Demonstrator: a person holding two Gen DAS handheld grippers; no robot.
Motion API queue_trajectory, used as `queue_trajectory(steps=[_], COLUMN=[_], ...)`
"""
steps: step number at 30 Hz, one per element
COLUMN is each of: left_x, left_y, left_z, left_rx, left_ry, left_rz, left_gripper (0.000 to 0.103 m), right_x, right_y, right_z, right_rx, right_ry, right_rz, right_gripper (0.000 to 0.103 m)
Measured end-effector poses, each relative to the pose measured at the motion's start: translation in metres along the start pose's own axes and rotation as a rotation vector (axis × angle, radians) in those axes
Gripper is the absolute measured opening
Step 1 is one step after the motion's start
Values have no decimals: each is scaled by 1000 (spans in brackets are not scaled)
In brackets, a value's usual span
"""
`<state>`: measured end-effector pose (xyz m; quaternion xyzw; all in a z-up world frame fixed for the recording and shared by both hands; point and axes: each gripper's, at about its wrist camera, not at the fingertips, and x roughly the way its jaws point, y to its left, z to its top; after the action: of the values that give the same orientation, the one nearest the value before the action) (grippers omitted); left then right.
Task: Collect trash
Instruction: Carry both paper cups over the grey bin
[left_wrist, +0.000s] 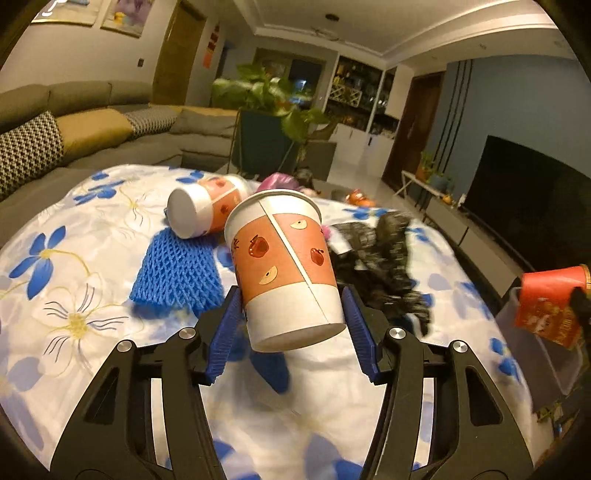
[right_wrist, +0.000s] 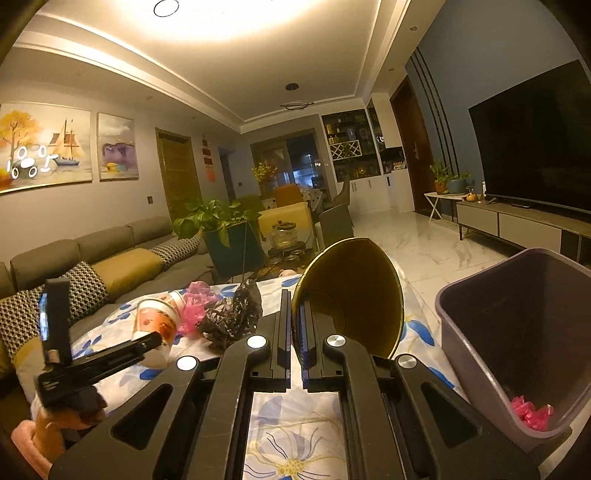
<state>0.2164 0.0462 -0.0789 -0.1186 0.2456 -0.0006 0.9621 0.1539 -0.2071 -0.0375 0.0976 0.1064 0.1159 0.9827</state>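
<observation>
Left gripper (left_wrist: 291, 314) grasps paper cup (left_wrist: 284, 266), lifted above floral cloth (left_wrist: 74, 277). Right gripper (right_wrist: 294, 332) clenched on wall of gold-lined cup (right_wrist: 354, 295), held beside grey bin (right_wrist: 480, 354). Bin holds only pink scrap (right_wrist: 532, 411). Left on cloth: second paper cup (left_wrist: 203, 210), blue foam net (left_wrist: 177, 273), black wrapper (left_wrist: 380, 258), pink bag (right_wrist: 194, 306). Early stage, I judge.

Warm, dim indoor light throughout. Blown-out yellow glare across the ceiling (right_wrist: 236, 22) in the right wrist view, white reflections speckling the left painting (right_wrist: 40, 147). Strong fisheye bending, black vignette at every corner. Motion blur smearing the black crumpled bag (left_wrist: 384, 258) and the blue flowers on the bench cloth (left_wrist: 92, 295) in the left wrist view. Soft, grainy background beyond the potted plant (left_wrist: 273, 96). Dark television screen (right_wrist: 535, 147) without detail.
</observation>
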Motion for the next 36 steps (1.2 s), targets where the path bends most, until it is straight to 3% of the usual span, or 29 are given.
queue_trajectory(steps=[5,16,36], left_x=[-33,-58,-55], left_y=[-36,-133,-262], left_z=[3,1,-23], left_rx=[50,201,340], left_ry=[-46,-78,-79], left_rz=[-63,-176,-418], left_gripper=[55,55,55], right_x=[-16,-54,-92], right_y=[-9,-46,-125], right_z=[7,19,25], right_rx=[14,26,29], right_ry=[-22,-61,-90], right_rz=[-14,-102,-329], right_gripper=[5,5,5])
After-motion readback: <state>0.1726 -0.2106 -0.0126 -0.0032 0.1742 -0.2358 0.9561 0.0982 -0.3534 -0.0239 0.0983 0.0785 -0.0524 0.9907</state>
